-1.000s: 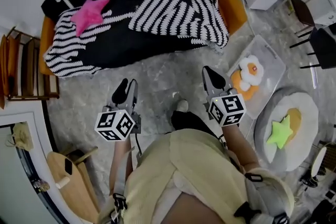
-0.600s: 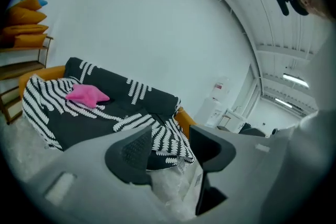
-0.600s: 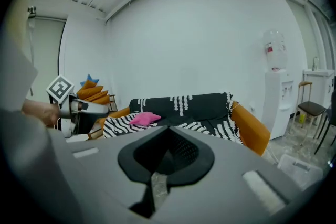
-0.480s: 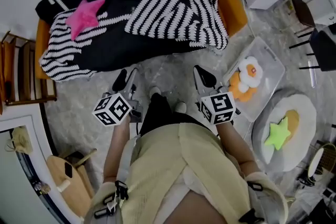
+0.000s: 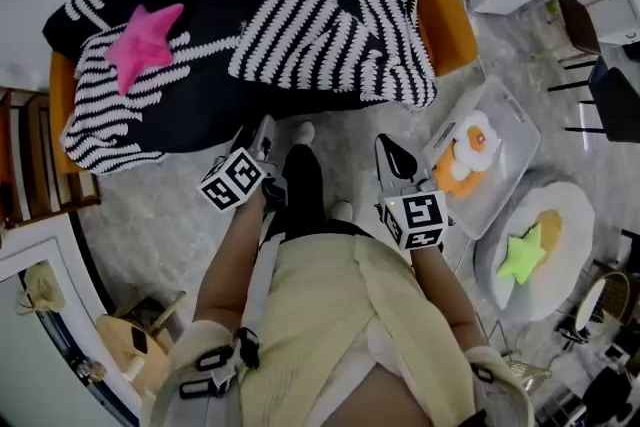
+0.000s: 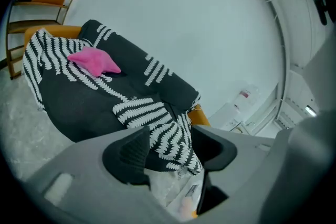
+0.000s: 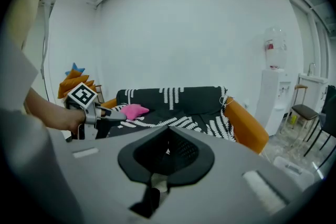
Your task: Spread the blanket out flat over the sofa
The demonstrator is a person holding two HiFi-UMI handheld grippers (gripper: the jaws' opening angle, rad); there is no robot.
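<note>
Opening, empty, left gripper [image 6: 168, 138] jaws — blanket [image 6: 97, 105] beyond.

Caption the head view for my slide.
Left tool, jaws just opened and empty, and shut right tool point toward the rumpled striped blanket on the orange sofa.
</note>
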